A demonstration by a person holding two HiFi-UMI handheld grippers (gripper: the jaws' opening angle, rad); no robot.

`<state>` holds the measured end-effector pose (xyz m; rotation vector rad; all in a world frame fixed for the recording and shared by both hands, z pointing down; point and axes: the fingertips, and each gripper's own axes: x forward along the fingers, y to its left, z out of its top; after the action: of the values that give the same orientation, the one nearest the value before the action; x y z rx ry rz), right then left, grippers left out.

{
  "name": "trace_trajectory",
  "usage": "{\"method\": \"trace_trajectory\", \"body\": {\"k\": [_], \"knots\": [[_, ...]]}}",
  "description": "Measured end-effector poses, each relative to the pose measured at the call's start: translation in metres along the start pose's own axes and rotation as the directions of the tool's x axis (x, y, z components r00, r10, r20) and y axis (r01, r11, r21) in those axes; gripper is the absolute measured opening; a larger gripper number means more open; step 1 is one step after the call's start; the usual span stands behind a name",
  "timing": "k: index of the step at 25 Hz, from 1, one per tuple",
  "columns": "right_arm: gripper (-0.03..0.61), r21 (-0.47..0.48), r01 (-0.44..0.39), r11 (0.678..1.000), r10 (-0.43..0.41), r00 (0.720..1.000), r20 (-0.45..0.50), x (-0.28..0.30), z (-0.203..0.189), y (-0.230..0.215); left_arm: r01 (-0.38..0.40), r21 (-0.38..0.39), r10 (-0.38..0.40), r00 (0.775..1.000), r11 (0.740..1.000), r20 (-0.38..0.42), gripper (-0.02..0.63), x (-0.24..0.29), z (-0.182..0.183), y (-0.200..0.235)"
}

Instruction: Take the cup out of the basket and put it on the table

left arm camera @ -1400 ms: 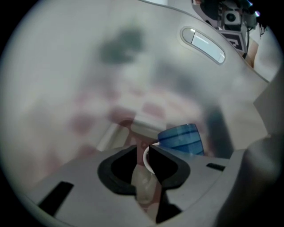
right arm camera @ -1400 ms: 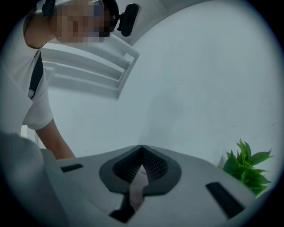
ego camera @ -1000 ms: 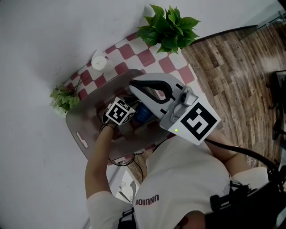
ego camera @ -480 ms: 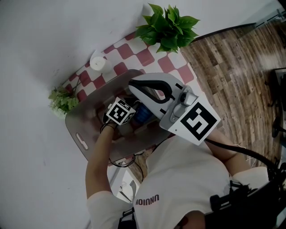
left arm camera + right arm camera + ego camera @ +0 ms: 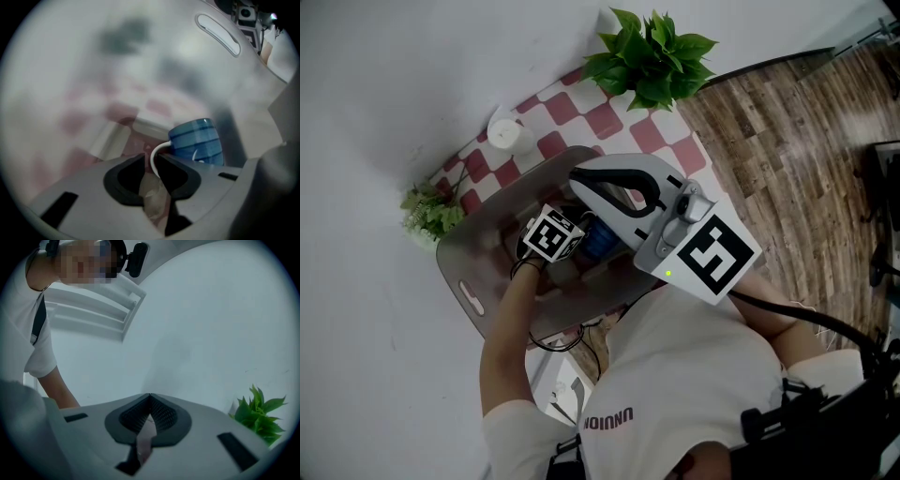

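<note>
Blue-banded cup (image 5: 197, 143), handle (thin white loop) between parted left gripper (image 5: 150, 157) fingers; right gripper (image 5: 150, 396) fingers closed, empty

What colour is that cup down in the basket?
The cup is blue with darker stripes, white handle; clearest in the left gripper view.

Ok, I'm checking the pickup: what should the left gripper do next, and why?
Probably close the left gripper on the white handle of the blue cup. The handle sits between the jaws, which seem slightly apart, and the cup is inside the basket, so grip before lifting.
</note>
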<state>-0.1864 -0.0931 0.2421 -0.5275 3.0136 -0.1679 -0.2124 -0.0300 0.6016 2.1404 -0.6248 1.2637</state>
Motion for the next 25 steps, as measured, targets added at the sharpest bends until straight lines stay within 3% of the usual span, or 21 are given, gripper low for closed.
{"method": "trace_trajectory", "body": {"k": [8,10,19,25], "knots": [[0.017,0.001,0.009,1.0,-0.009,1.0,0.005,-0.0001,0.0002,-0.0011,-0.012,0.007,0.012,1.0,1.0,-0.003,0.084,0.0005,0.0003,-0.0002],[0.017,0.001,0.012,1.0,-0.012,1.0,0.006,-0.0002,-0.0001,-0.0013,-0.011,0.0,0.011,1.0,1.0,0.002,0.048,0.001,0.0006,-0.0014],[0.017,-0.002,0.017,1.0,-0.017,1.0,0.004,-0.0027,-0.0011,-0.0027,-0.004,-0.032,0.004,1.0,0.999,0.004,0.044,-0.0009,0.0025,-0.005],[0.017,-0.002,0.022,1.0,-0.022,1.0,0.008,-0.0042,-0.0008,-0.0026,-0.008,-0.007,0.008,1.0,1.0,0.003,0.043,-0.0043,0.0047,-0.0084]]}}
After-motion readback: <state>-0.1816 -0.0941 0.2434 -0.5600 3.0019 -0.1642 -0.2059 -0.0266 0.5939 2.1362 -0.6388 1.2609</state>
